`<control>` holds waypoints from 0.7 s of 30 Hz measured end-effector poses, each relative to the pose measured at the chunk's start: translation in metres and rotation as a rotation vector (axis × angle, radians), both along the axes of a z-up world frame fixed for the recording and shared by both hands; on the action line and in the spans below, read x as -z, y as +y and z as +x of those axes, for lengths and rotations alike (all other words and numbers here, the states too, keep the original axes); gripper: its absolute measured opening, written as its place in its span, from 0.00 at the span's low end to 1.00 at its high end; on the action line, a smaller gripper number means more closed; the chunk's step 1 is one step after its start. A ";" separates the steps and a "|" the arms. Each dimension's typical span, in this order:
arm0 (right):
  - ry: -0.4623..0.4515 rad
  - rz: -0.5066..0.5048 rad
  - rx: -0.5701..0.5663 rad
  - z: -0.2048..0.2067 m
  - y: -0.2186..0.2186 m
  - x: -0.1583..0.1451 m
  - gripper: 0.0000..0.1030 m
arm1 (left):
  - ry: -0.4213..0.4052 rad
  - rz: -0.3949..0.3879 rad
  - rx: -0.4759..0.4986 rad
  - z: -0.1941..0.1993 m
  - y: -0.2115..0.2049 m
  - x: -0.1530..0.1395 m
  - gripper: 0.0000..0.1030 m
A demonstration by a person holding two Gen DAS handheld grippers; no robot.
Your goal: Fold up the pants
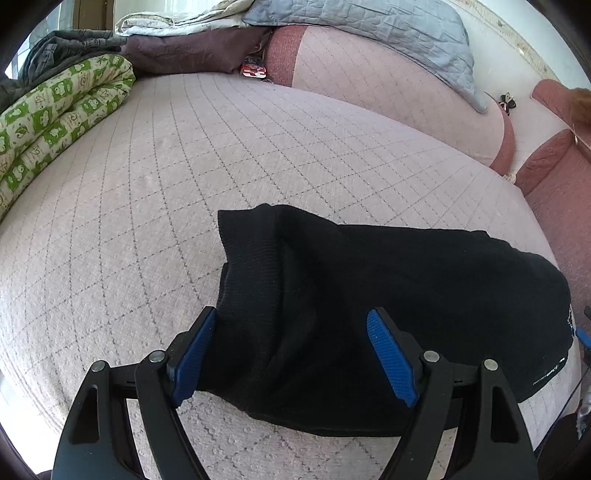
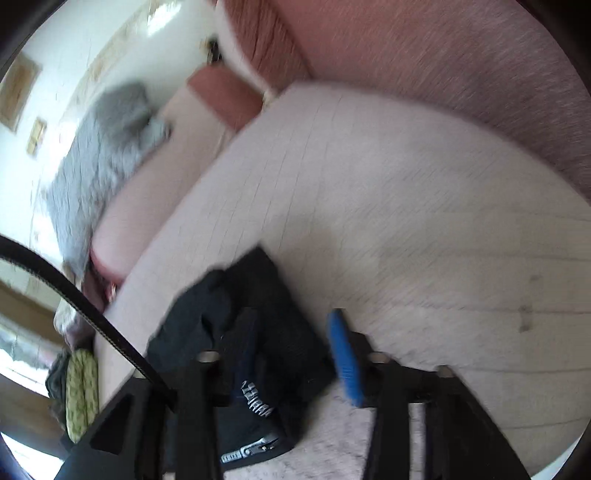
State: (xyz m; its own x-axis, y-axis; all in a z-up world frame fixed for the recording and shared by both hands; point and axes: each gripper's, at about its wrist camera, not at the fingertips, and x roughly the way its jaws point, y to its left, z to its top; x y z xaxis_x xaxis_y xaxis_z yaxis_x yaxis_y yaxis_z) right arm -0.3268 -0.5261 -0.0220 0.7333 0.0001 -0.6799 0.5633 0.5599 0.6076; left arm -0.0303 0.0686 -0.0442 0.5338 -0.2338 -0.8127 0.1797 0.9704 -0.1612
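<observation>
Black pants (image 1: pixel 388 295) lie bunched in a compact bundle on the quilted bed (image 1: pixel 184 184), at its near edge; all positions below are given relative to the pants. The left gripper (image 1: pixel 295 354) hovers over the near-left part of the bundle, its blue-padded fingers (image 1: pixel 391 358) spread wide apart with cloth lying between them but not pinched. In the blurred right-wrist view, the right gripper (image 2: pixel 291 365) stands at the end of the pants that bears white lettering and a zipper; its fingers (image 2: pixel 345 365) are likewise apart, one blue pad showing, the other hidden behind dark fabric. A green-patterned quilt (image 1: pixel 62 110) lies well beyond the pants to the far left; a grey-blue blanket (image 1: pixel 369 29) rests on the cushions behind them.

Judgement: the fold appears well advanced, the garment already reduced to a short stack. To finish cleanly, each gripper should take the full thickness of one edge, both lift together, and the layers be laid flush, then smoothed. Risk: grasping only the top layer would drag the stack open.
</observation>
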 end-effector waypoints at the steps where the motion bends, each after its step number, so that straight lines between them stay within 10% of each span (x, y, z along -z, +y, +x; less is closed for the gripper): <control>1: -0.004 0.011 -0.006 -0.001 -0.003 0.002 0.58 | 0.002 0.002 -0.002 0.001 0.000 0.001 0.79; 7: 0.076 -0.048 -0.137 0.024 0.022 0.004 0.55 | 0.004 0.015 -0.004 0.002 -0.002 0.002 0.79; 11: 0.096 -0.042 -0.143 0.024 0.020 0.013 0.16 | 0.015 0.009 -0.011 0.002 -0.001 0.003 0.79; 21: 0.144 -0.137 0.038 -0.032 0.005 0.002 0.04 | 0.054 -0.024 -0.056 0.009 0.006 0.005 0.79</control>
State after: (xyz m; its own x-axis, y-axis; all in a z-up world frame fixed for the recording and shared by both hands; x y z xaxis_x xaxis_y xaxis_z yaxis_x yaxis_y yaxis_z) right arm -0.3584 -0.5207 -0.0237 0.6264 -0.1260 -0.7693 0.6613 0.6084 0.4388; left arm -0.0216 0.0748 -0.0489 0.5019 -0.2247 -0.8353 0.1161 0.9744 -0.1924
